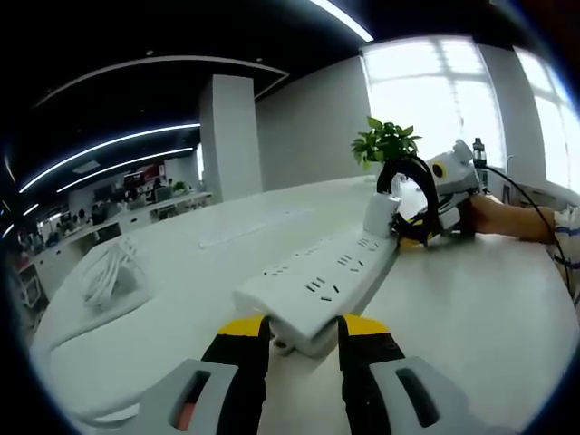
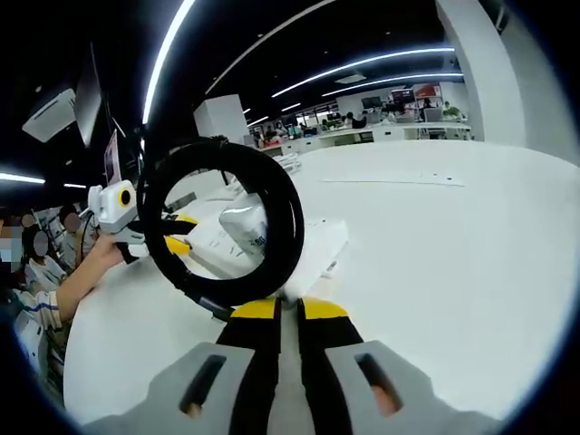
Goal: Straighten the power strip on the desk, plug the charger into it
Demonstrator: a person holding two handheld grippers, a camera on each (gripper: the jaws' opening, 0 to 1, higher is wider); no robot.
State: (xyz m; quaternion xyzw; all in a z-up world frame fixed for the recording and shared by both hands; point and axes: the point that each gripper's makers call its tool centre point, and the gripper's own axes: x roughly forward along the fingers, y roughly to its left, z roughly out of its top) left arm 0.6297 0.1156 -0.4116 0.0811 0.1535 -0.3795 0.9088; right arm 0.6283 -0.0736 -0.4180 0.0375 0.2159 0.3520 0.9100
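Note:
A white power strip lies on the white desk, running away from me. Its near end sits between the yellow-tipped jaws of my left gripper, which is shut on it. At its far end stands a white charger with a black cable looped above it. My right gripper is beside the charger, held by a hand. In the right gripper view the cable loop rings the charger on the strip. My right gripper is almost fully shut at the loop's base. The left gripper is at the strip's far end.
A coiled white cable rests on a white pad at the desk's left. A potted plant and a bottle stand behind the charger. A flat white bar lies mid-desk. People sit beyond the desk's edge.

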